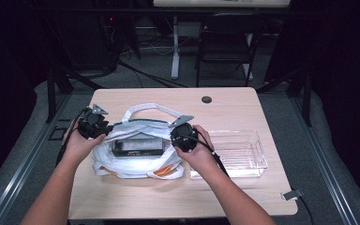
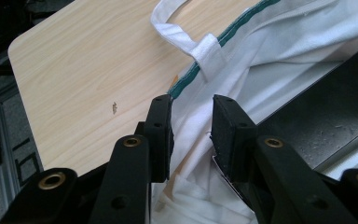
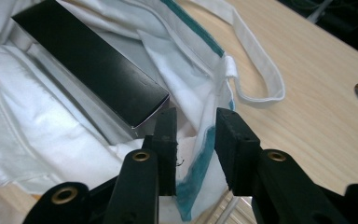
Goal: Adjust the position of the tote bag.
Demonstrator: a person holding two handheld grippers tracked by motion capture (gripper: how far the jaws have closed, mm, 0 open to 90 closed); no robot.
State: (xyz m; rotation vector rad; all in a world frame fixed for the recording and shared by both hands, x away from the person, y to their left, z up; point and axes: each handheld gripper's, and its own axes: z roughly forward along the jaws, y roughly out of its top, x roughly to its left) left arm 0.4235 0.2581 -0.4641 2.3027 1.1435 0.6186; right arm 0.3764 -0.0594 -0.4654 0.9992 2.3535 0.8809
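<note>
Near the middle of the surface [image 1: 243, 101] lies the white bag [image 1: 136, 161], its mouth spread, a black box [image 1: 137, 146] inside with its long axis running left to right between my hands. My left gripper [image 2: 192, 123] and right gripper [image 3: 196, 135] sit at opposite ends of the mouth, both open, the cloth rim loose between the jaws, unpinched. A clear tray [image 1: 243, 154] waits near the right edge.

Wooden table [image 1: 234, 110]: white bag [image 1: 138, 161], clear tray [image 1: 243, 154]
</note>
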